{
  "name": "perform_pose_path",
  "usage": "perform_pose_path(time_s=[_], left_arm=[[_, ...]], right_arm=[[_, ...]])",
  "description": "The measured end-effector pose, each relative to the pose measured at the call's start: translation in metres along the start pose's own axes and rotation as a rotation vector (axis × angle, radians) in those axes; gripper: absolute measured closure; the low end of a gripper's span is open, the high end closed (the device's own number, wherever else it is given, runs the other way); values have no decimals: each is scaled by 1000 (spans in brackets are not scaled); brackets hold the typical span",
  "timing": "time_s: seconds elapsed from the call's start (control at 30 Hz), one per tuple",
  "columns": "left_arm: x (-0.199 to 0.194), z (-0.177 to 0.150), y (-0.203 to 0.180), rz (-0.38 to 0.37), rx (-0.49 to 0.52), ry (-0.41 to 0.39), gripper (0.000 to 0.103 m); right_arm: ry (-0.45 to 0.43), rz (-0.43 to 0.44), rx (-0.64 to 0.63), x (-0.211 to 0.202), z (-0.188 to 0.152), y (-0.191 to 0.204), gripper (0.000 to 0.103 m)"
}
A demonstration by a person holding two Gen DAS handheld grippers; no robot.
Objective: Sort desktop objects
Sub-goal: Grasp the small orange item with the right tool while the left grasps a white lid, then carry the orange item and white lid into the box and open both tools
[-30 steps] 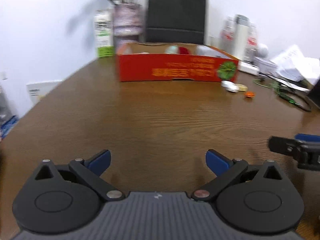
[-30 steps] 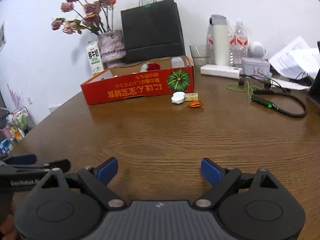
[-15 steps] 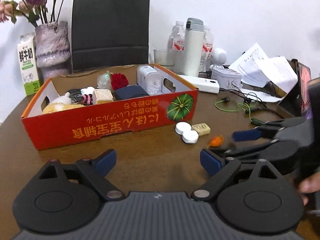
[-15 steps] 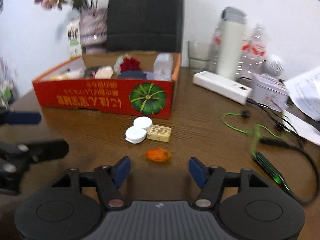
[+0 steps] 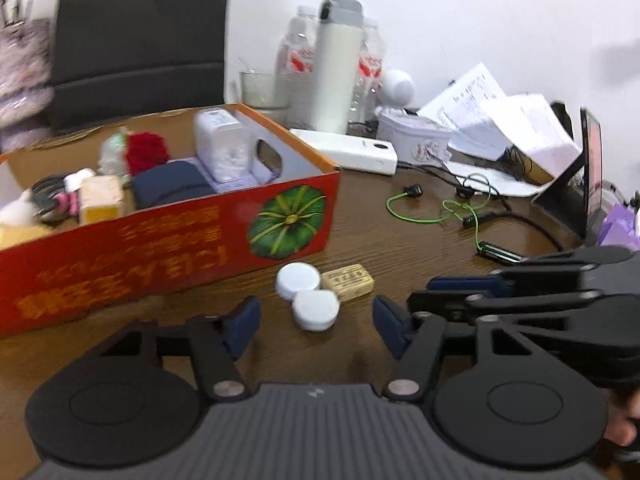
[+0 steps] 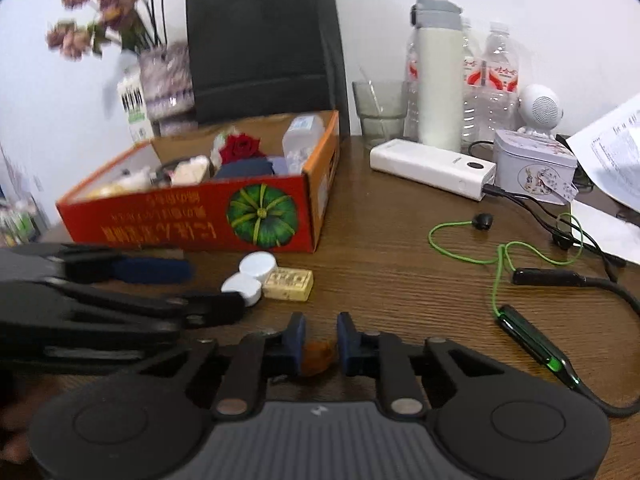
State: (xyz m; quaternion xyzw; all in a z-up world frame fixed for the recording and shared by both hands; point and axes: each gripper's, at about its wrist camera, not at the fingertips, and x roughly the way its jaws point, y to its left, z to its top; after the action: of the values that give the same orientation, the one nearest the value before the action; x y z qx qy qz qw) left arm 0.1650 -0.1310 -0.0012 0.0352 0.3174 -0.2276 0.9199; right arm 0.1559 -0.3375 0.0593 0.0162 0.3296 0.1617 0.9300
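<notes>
Brown wooden table (image 6: pixel 400 280) under both my grippers. My right gripper (image 6: pixel 319 346) has its fingers nearly together, the small orange object (image 6: pixel 318 354) sitting between them; whether they grip it I cannot tell. My left gripper (image 5: pixel 316 322) is wide open, the two-lobed white case (image 5: pixel 308 300) just ahead between its fingertips, near the red box (image 5: pixel 160 248).
</notes>
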Motion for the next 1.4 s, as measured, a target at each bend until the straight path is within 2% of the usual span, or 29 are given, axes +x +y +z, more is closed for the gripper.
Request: perform_pose_path(time_s=[0.07,0.1,0.13,0.2,0.27,0.4,0.53,0.6,0.67,0.73,0.77,0.83,1.0,1.13,1.23,1.4], left_arm=[[10,1,0,17,-12,35,69],[11,0,0,30,-16,23,74],[10,0,0,29,-15,26,75],[4,-2,2,24,-29,31,75],[-11,-5,4,38,-62,8,75],[-46,-15,11,46,-124,-19,75],[-64,-24,19,57,-183,-19,75],[-71,-29,22,70,-194,-24,75],[-77,-32,24,81,-198,-25,75],[-85,-36,25,87,-205,-31,75],[-90,-38,25,91,-206,-36,75],[-103,-42,25,109,-202,-54,75],[-149,-55,25,169,-179,-100,75],[-181,-78,30,199,-209,-93,75],[-201,-97,30,201,-244,-81,75],[-228,-118,21,198,-259,-84,75]], right_arm=[[-12,-5,-6,-5,1,-2,87],[-17,-13,-12,-8,1,-2,84],[-29,-21,-10,-13,1,-3,83],[-52,-30,10,-25,1,-7,66],[-48,-24,55,-34,-2,-10,60],[56,10,151,-20,-14,-10,60],[36,-8,110,-7,-12,4,61],[32,-27,61,-3,-11,14,72],[22,-67,-26,-1,-15,30,77],[6,-106,-101,-1,-20,43,78],[0,-103,-109,-2,-20,45,79],[-2,-99,-110,-5,-20,51,87],[-45,-48,-122,-38,-26,76,87],[-65,12,-72,-73,-42,91,87],[-113,36,-71,-108,-56,103,87],[-139,57,-70,-155,-73,123,87]])
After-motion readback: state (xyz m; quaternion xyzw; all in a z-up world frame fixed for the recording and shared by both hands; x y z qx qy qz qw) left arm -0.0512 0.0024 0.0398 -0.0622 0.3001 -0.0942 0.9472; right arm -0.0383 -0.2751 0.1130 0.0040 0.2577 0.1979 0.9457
